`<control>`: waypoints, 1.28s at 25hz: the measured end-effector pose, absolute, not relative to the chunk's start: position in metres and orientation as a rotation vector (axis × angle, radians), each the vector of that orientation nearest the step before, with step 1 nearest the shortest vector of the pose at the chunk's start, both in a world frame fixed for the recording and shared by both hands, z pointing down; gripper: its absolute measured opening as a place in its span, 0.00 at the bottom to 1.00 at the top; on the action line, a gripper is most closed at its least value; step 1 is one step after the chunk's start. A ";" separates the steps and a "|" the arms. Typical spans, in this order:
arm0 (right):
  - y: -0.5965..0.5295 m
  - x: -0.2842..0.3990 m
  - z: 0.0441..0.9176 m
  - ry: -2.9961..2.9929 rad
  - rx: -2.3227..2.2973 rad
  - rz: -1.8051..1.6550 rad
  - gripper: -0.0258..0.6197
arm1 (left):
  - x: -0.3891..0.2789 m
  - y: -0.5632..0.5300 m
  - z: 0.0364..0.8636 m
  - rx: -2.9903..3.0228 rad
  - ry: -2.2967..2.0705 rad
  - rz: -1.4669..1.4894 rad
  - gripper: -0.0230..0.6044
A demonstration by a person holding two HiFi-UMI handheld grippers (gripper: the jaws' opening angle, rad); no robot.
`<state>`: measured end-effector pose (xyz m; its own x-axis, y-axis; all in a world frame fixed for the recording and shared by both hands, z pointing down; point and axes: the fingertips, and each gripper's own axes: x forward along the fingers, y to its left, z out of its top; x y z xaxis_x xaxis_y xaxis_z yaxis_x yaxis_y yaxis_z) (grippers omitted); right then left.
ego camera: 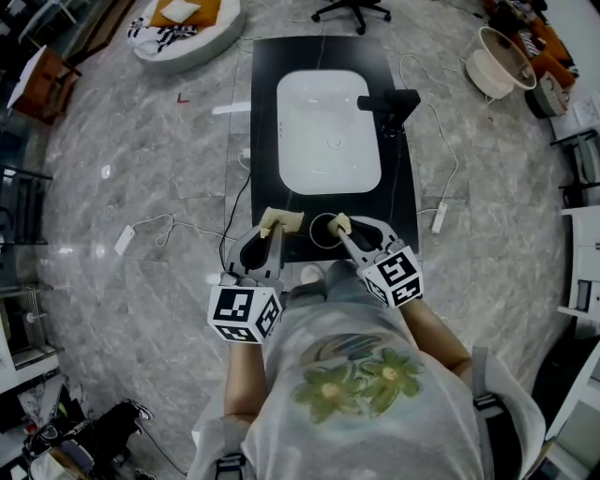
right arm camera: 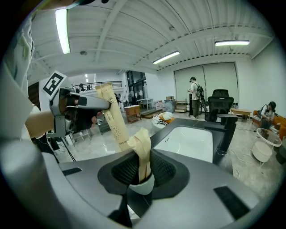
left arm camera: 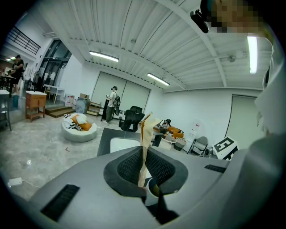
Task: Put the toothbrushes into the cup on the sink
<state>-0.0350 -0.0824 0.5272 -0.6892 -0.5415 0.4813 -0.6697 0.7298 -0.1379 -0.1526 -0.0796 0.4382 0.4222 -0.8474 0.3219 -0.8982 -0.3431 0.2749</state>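
At the front edge of the black sink counter [ego camera: 267, 112], my left gripper [ego camera: 277, 225] is shut on a toothbrush in a tan paper wrapper [ego camera: 282, 220]. From the right gripper view the wrapper [right arm camera: 111, 117] is a long printed sleeve sticking up out of the left jaws. My right gripper [ego camera: 343, 228] is shut on a crumpled tan paper strip [right arm camera: 142, 150]; whether a toothbrush is inside it is hidden. The white cup [ego camera: 323, 232] stands on the counter between the two grippers, its rim [right arm camera: 142, 184] just below the right jaws and also under the left jaws as the cup [left arm camera: 153, 188].
A white basin [ego camera: 328, 131] fills the counter's middle, with a black faucet [ego camera: 389, 101] on its right. Cables and a power strip [ego camera: 439, 217] lie on the marble floor. A round cushion [ego camera: 187, 28], an office chair [ego camera: 352, 9] and a white fan [ego camera: 497, 61] stand farther off.
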 end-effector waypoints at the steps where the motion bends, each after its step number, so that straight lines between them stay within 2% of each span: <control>1: -0.083 -0.035 0.528 -2.518 0.927 0.425 0.18 | -0.152 -0.080 0.438 2.274 -1.485 0.170 0.09; 26: -0.078 -0.041 0.538 -2.492 0.886 0.447 0.18 | -0.154 -0.079 0.439 2.286 -1.458 0.168 0.09; 32: -0.077 -0.043 0.537 -2.498 0.878 0.441 0.25 | -0.157 -0.078 0.440 2.288 -1.460 0.151 0.09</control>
<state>-0.0427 -0.0770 0.5370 -0.6942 -0.5046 0.5133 -0.6499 0.7459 -0.1458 -0.1565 -0.0784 0.4396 0.4426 -0.8414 0.3100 -0.8871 -0.3603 0.2885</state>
